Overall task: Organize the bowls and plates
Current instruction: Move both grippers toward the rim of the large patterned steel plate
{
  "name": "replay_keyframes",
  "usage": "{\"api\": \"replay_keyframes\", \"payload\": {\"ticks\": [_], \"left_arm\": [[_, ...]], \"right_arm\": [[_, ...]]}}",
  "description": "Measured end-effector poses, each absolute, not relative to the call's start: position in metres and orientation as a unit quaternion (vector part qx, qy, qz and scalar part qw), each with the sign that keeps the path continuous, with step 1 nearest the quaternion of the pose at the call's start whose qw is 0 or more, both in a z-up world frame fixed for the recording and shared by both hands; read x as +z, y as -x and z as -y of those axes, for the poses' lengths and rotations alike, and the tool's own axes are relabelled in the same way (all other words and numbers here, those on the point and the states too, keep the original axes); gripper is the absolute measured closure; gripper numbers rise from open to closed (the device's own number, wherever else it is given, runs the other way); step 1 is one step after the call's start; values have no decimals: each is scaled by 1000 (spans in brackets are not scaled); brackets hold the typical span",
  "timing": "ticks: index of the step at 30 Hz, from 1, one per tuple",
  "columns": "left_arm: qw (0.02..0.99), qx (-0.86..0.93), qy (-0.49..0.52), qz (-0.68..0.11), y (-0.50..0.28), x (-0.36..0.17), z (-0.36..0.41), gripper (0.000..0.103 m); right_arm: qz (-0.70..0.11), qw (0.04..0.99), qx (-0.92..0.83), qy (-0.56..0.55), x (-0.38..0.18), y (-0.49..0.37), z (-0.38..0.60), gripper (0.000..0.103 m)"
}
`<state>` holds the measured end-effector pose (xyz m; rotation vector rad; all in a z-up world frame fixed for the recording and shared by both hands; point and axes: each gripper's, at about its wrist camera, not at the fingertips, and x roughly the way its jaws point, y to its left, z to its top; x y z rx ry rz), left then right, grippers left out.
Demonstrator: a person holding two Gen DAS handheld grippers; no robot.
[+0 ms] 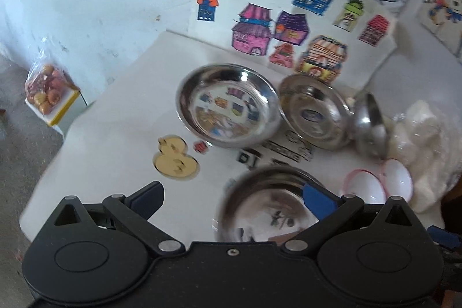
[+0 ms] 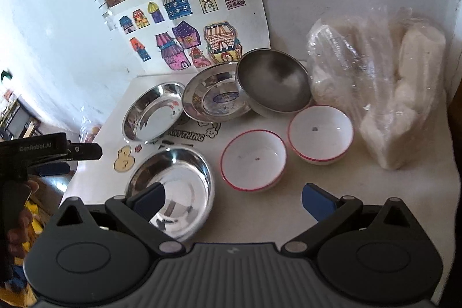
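Left gripper [image 1: 232,197]: jaws wide, over near steel plate [image 2: 173,189] | Right gripper [image 2: 232,197]: jaws wide, holding nothing; near plate at 9 o'clock of red-rimmed bowl [image 2: 253,160] | Second bowl [image 2: 320,134] at 2 o'clock of first | Steel bowl [image 2: 274,84], two plates at 12 o'clock on table [image 2: 288,210]

White bowls [image 2: 253,160] rimmed red; steel plates [image 2: 170,189] shine silver.

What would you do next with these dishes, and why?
Probably close the open left gripper on the rim of the nearest steel plate: one finger already sits over that rim, and nothing is stacked yet. The right gripper hangs open, holding nothing.
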<state>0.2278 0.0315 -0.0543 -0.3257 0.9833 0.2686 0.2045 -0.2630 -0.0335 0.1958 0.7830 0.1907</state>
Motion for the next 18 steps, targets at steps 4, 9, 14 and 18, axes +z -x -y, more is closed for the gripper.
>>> {"api": "replay_keyframes", "payload": {"ticks": [4, 9, 14, 18], "left_arm": [[856, 111, 132, -487, -254, -58, -65, 1], [858, 83, 99, -497, -285, -67, -101, 1], [857, 50, 72, -508, -320, -80, -124, 1], [848, 31, 68, -525, -343, -95, -138, 1]], "right_arm": [[-382, 914, 73, -115, -40, -224, 245, 0], [-382, 913, 49, -134, -47, -243, 211, 0], [-385, 912, 22, -140, -58, -256, 177, 0], [-386, 911, 3, -145, -64, -266, 157, 0]]}}
